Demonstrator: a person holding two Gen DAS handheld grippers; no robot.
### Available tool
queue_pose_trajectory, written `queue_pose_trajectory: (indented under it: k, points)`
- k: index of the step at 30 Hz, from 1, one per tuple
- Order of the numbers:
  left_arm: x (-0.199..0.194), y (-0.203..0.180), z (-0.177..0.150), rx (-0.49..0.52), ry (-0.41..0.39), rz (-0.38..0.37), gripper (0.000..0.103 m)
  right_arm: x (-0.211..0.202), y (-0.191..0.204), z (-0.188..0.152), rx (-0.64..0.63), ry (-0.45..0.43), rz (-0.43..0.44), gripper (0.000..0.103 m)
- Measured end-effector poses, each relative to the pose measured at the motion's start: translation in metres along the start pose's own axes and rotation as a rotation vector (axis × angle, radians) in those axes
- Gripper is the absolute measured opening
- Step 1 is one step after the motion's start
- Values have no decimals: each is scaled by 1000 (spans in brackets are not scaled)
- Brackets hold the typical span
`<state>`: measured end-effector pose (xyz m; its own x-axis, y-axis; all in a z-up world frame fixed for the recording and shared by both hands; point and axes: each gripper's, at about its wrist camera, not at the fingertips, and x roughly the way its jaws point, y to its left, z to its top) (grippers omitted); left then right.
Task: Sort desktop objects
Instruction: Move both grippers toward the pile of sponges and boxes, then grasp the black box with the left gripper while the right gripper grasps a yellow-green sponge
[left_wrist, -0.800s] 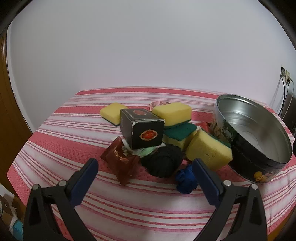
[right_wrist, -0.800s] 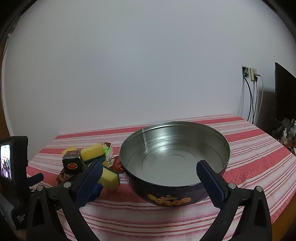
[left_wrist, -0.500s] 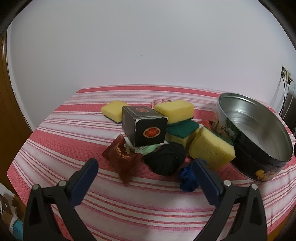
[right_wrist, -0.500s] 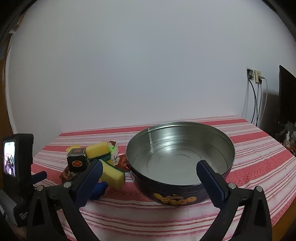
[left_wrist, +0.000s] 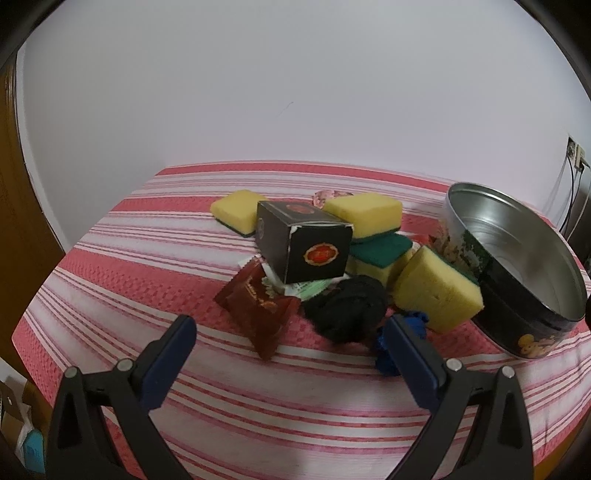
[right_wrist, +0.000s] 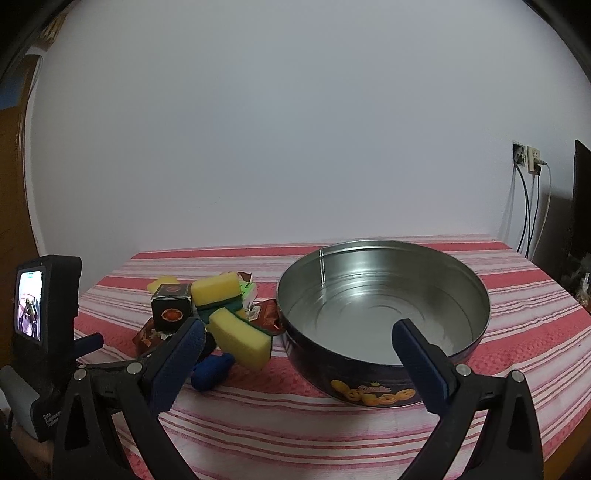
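Note:
A pile lies on the striped cloth: a black box (left_wrist: 303, 245) with a red emblem, several yellow sponges (left_wrist: 436, 291), a brown snack packet (left_wrist: 260, 304), a black knotted bundle (left_wrist: 349, 308) and a blue cloth item (left_wrist: 388, 347). My left gripper (left_wrist: 290, 326) stands open just in front of the packet and bundle, nothing between its fingers. To the right sits a round metal tin (right_wrist: 382, 312), bare inside. My right gripper (right_wrist: 301, 328) is open in front of the tin's near wall, holding nothing. The pile (right_wrist: 218, 310) shows at its left.
The red-and-white striped tablecloth (left_wrist: 295, 398) covers the table up to a white wall. The left gripper's body with a small screen (right_wrist: 40, 306) shows at the right wrist view's left edge. Wall sockets with cables (right_wrist: 528, 162) and a dark object stand at the right.
The left gripper has moved closer to the pile. The right gripper has drifted left, so the tin sits further right in its view. Both stay open.

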<state>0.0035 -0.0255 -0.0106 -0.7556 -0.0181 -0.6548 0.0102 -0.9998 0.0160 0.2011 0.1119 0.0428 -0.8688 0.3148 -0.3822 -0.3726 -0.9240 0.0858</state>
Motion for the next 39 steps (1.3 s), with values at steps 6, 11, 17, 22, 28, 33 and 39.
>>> queue_pose_trajectory:
  k: [6, 11, 17, 22, 28, 33, 39]
  points:
    - [1, 1, 0, -1, 4, -5, 102, 4, 1, 1, 0, 10, 4, 102]
    - [3, 2, 0, 9, 11, -15, 102, 8, 2, 0, -6, 17, 9, 102]
    - [6, 1, 1, 7, 23, -31, 102, 8, 2, -1, -3, 20, 22, 102]
    - [8, 7, 2, 14, 24, -27, 102, 12, 5, -1, -22, 33, 34, 102]
    - [10, 25, 4, 21, 14, 10, 102, 23, 10, 1, -46, 86, 120, 98]
    - [11, 50, 9, -27, 7, 41, 102, 47, 32, 8, -144, 148, 207, 76]
    - [9, 70, 11, -58, -10, 68, 102, 82, 57, 10, -294, 189, 245, 74]
